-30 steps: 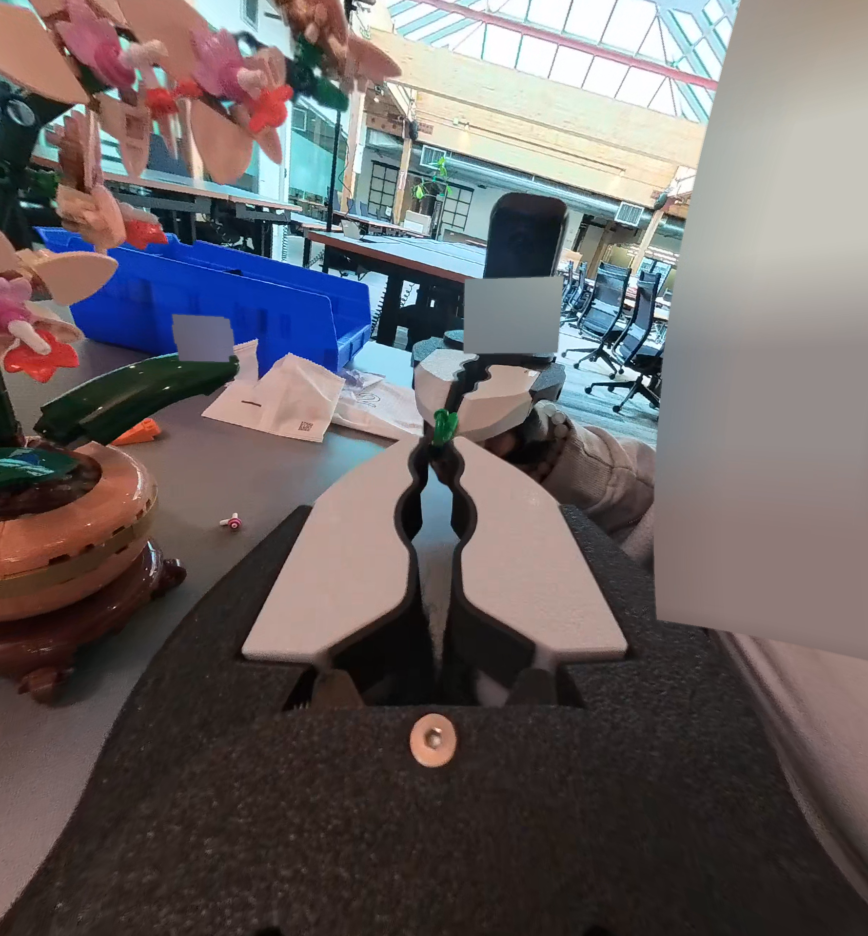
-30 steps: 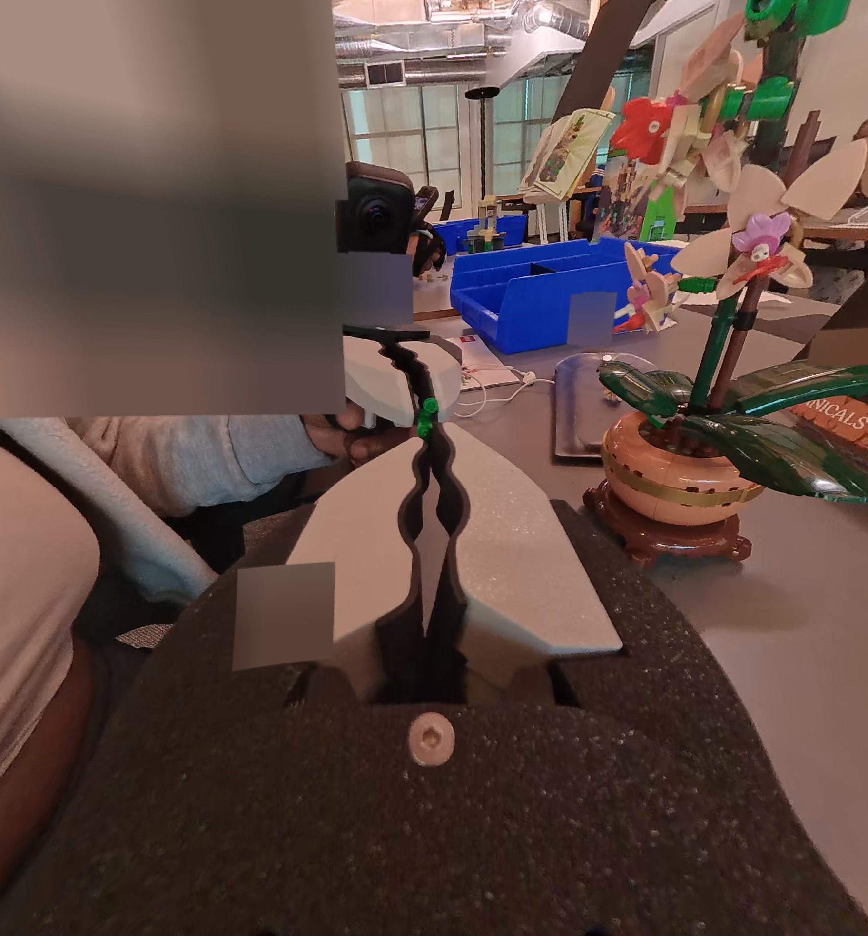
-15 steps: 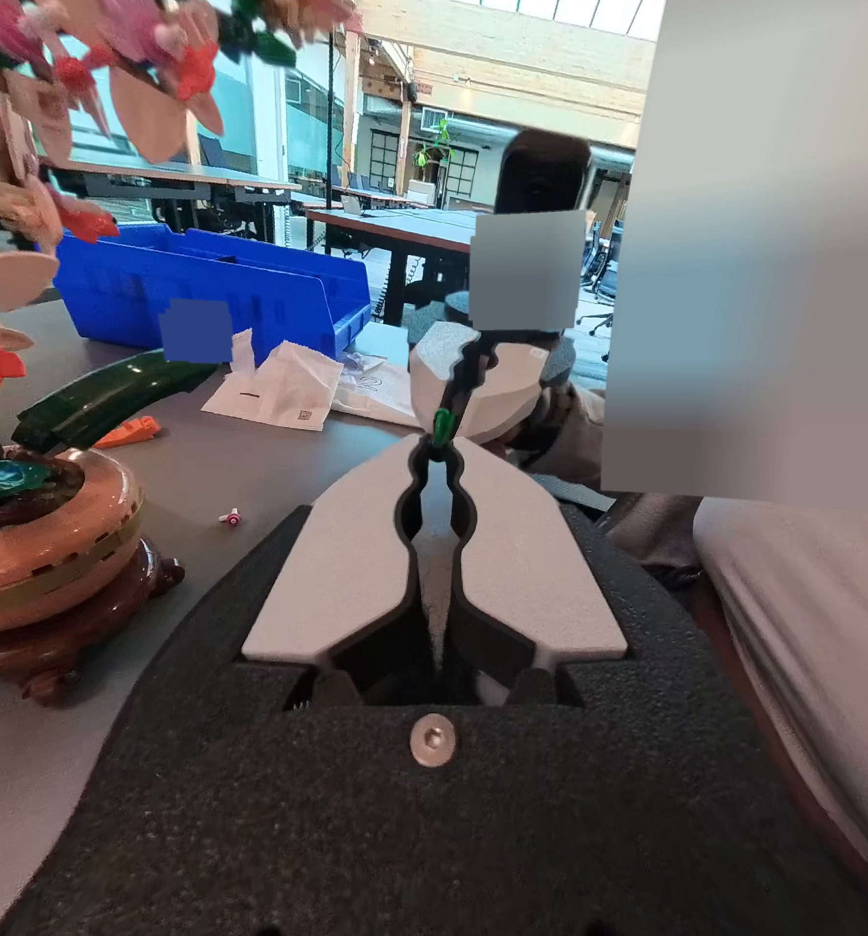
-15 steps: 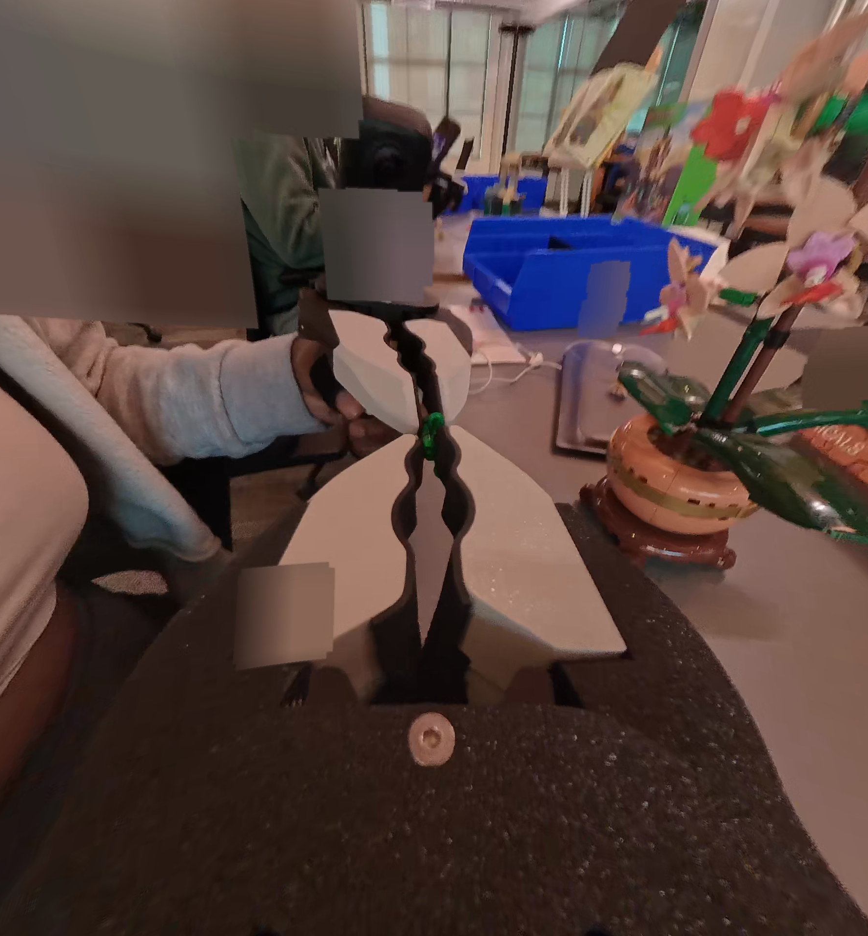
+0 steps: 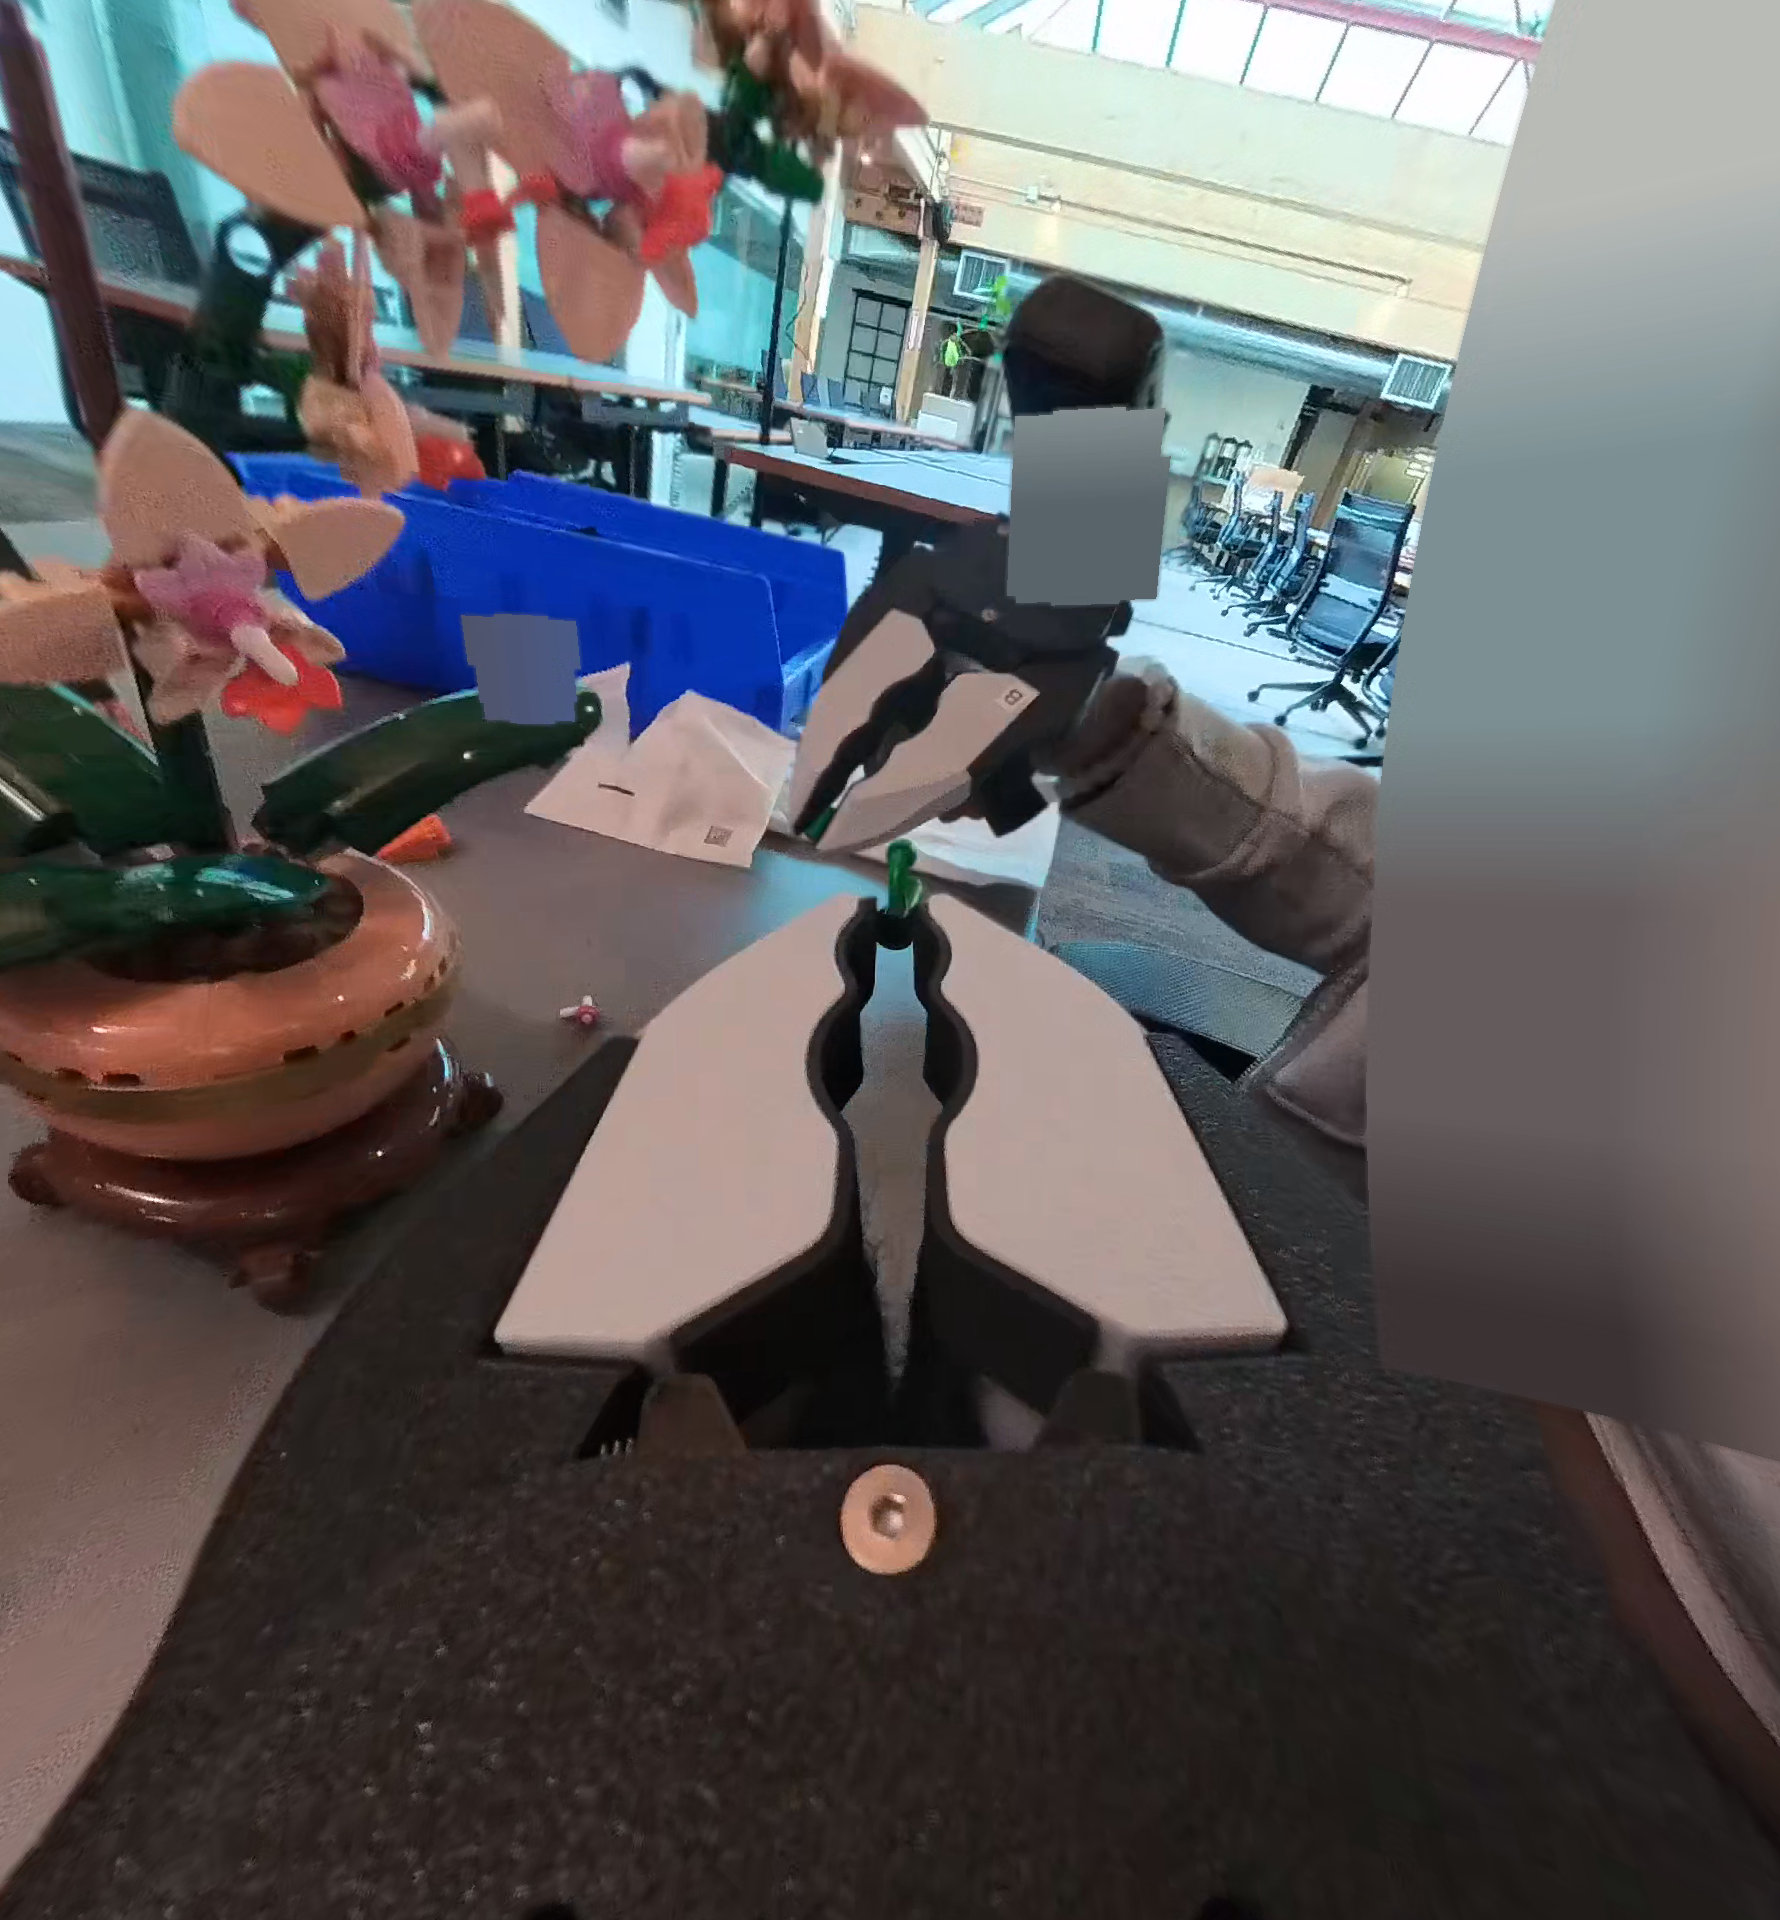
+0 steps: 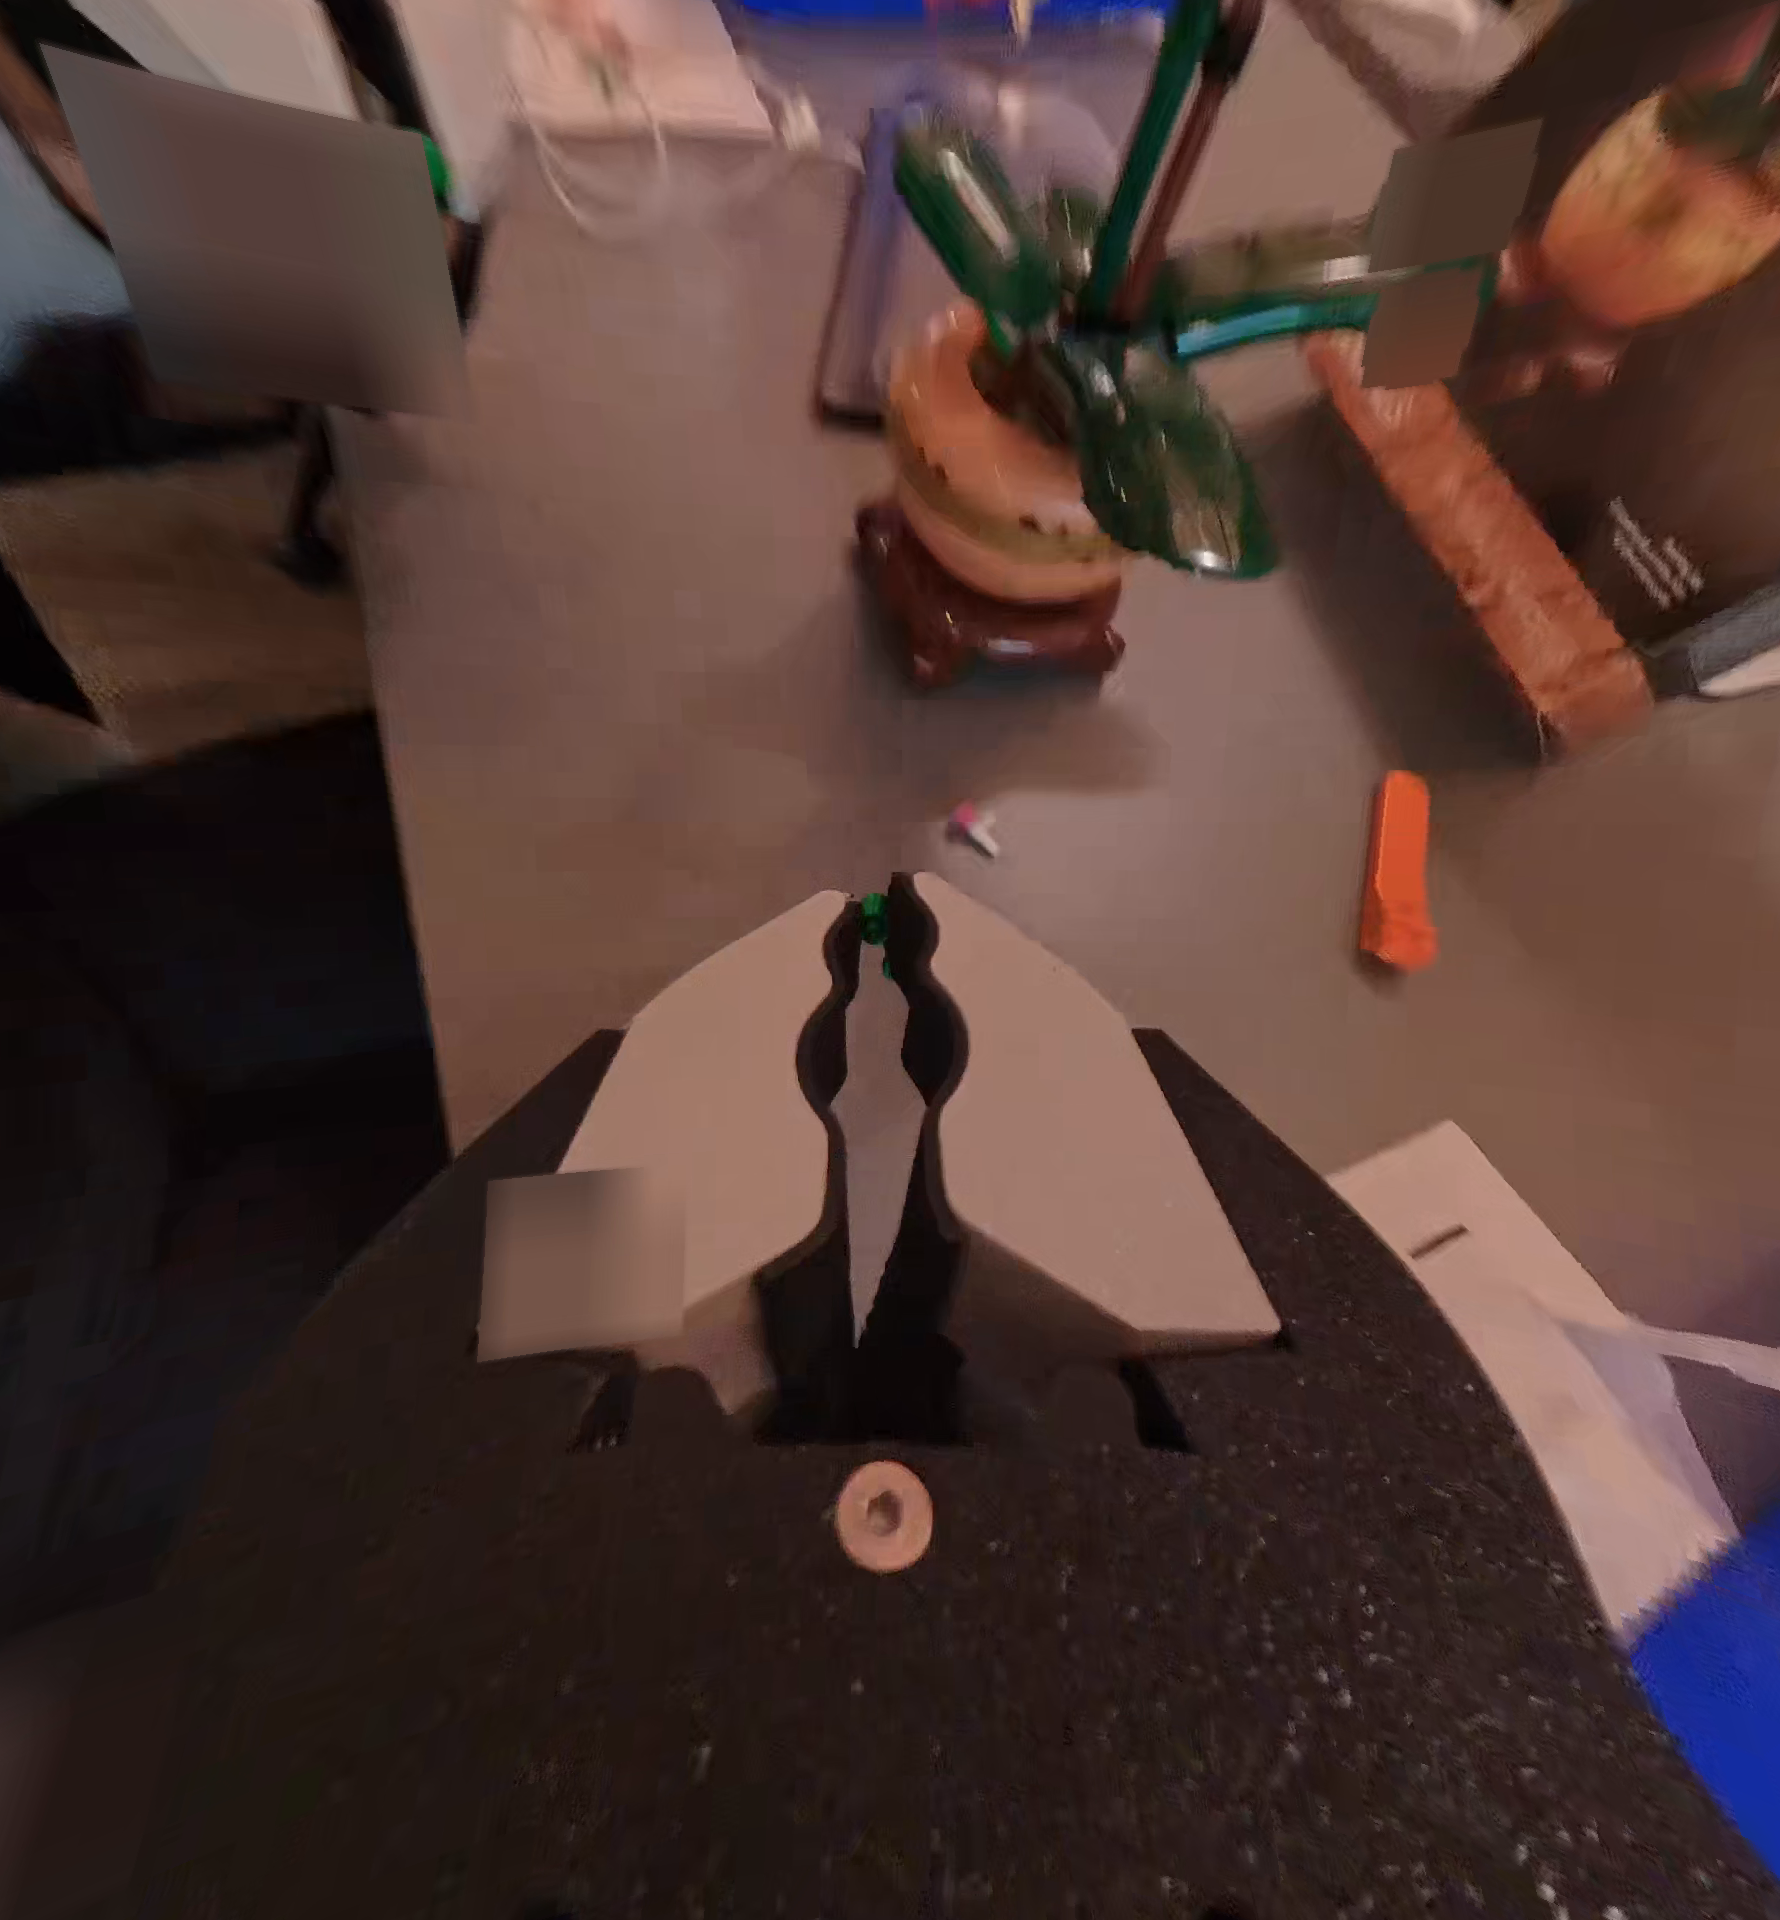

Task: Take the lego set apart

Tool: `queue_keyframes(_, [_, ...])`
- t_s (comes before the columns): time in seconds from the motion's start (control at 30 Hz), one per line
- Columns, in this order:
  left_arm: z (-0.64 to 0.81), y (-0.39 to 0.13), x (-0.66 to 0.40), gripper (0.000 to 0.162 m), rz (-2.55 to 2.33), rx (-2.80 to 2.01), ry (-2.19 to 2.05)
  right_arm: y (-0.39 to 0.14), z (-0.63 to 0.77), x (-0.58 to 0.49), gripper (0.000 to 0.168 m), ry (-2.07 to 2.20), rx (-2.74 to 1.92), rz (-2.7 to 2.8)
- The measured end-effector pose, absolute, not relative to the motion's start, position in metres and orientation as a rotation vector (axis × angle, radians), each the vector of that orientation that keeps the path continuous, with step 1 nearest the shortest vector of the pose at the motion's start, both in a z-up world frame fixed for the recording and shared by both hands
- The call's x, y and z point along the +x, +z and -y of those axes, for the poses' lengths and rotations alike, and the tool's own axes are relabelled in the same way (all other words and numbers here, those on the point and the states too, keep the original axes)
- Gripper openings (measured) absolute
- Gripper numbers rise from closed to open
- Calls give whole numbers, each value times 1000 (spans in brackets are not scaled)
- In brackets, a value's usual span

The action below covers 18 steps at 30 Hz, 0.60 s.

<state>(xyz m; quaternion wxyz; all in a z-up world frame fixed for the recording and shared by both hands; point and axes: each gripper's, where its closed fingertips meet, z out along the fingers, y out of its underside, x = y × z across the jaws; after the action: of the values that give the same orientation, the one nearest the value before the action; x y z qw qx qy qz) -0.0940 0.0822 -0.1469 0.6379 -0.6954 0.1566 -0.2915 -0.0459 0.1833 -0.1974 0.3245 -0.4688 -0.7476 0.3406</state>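
Two small green pieces show in the left wrist view: one green piece [image 5: 901, 878] stands pinched at the tips of the left gripper [image 5: 898, 914], whose jaws are drawn almost together on it, and a second green bit [image 5: 821, 823] pokes from the tips of the right gripper [image 5: 844, 805], farther off and tilted down toward the grey table [image 5: 595, 935], apart from the left one. To the left stands the lego orchid [image 5: 190, 935] in its tan pot on a brown base, near a tiny pink-and-white piece [image 5: 579, 1010] lying loose on the table. Behind are a blue bin [image 5: 605, 582] and a white paper packet [image 5: 673, 790]. In the right wrist view, which is blurred, the right gripper [image 6: 884, 909] points down at the table with its jaws nearly closed on a small green piece [image 6: 873, 920]. Beyond it lie the pink-and-white piece [image 6: 974, 828], an orange piece [image 6: 1397, 868] and the orchid [image 6: 1011, 520], well apart from the fingertips.
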Motion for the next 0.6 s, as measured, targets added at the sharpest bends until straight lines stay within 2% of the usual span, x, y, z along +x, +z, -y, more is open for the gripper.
queue_keyframes(0.2, [-89,-167,-93,6,-302,-1629,-648,-243,-195,-52,5,781,-1295,2001])
queue_keyframes(0.3, [-91,-169,-95,6,-291,-1639,-638,-257,-197,-50,27,791,-1429,1970])
queue_keyframes(0.33, [-90,-168,-94,6,-295,-1633,-637,-260,-198,-47,29,765,-1453,1986])
queue_keyframes(0.47, [-90,-169,-92,6,-312,-1639,-630,-259,-196,-46,23,756,-1420,1997])
queue_keyframes(0.6, [-90,-170,-91,6,-318,-1641,-626,-254,-199,-46,25,778,-1435,1939])
